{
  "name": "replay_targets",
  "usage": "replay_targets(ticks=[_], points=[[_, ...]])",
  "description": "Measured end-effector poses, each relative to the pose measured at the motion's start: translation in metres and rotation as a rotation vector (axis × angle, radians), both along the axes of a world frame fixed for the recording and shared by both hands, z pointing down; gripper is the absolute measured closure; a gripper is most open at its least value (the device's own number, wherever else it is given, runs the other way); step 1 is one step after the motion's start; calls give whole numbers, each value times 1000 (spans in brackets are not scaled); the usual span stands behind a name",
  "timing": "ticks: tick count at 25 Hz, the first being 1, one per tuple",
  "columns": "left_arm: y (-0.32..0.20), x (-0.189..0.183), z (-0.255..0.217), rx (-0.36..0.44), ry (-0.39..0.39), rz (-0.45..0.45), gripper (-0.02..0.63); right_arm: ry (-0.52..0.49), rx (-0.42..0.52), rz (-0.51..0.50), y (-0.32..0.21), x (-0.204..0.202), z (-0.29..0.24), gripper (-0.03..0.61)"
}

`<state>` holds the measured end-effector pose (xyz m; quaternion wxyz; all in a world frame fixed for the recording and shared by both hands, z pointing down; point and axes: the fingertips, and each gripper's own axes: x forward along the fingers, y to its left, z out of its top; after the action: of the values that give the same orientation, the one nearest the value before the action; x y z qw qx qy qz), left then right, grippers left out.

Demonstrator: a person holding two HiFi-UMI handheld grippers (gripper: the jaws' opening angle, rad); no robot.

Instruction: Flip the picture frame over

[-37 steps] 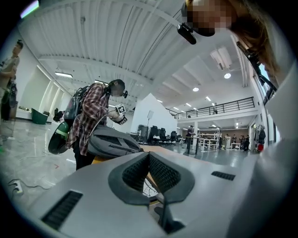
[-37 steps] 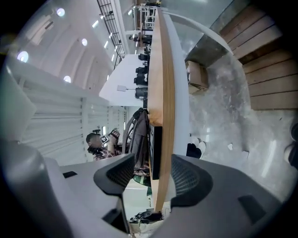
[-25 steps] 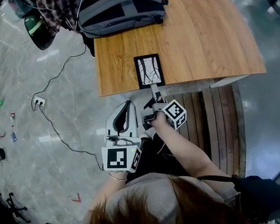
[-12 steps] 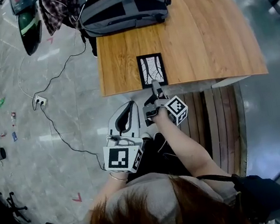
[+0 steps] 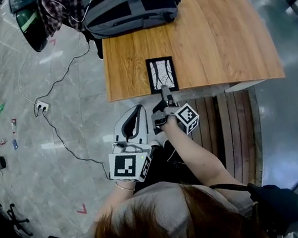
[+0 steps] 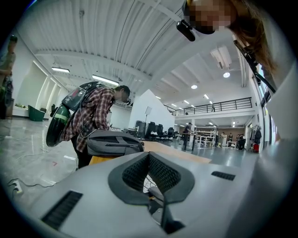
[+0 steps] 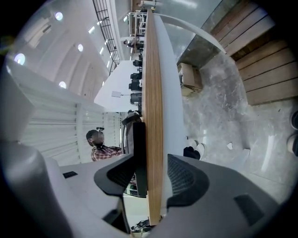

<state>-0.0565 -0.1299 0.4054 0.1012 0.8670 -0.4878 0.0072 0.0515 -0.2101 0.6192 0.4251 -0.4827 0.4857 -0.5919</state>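
A black picture frame (image 5: 161, 74) lies picture-up on the wooden table (image 5: 214, 32), at its near edge. My right gripper (image 5: 163, 90) reaches that edge from below. In the right gripper view it (image 7: 152, 162) is open and straddles the table board (image 7: 153, 93). One jaw lies over the frame's dark edge (image 7: 139, 153), and the other sits under the table with a gap. My left gripper (image 5: 138, 110) hangs off the table to the left. Its jaws (image 6: 149, 155) are shut with nothing between them.
A grey backpack (image 5: 128, 4) lies at the table's far end, also seen in the left gripper view (image 6: 114, 142). A person in a plaid shirt (image 6: 91, 111) bends beside it. A cable and a power strip (image 5: 41, 108) lie on the floor at left. Wooden slats (image 5: 228, 125) run under the table.
My right gripper has edged a little forward onto the frame's near edge. The left gripper has barely moved. The frame lies where it was.
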Motion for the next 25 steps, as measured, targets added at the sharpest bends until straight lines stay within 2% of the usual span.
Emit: replay_targets(ticks=[6, 16, 19, 22, 25], points=[[1, 5, -1, 1, 5, -8, 607, -17, -17, 9, 13, 8, 2, 351], [9, -11, -5, 13, 6, -44, 607, -49, -27, 36, 34, 3, -1, 355], [12, -10, -4, 14, 4, -45, 607, -32, -10, 26, 35, 1, -6, 415], [13, -7, -7, 17, 3, -42, 607, -59, 3, 36, 38, 1, -13, 479], [14, -4, -11, 26, 5, -40, 607, -62, 7, 40, 40, 1, -16, 483]])
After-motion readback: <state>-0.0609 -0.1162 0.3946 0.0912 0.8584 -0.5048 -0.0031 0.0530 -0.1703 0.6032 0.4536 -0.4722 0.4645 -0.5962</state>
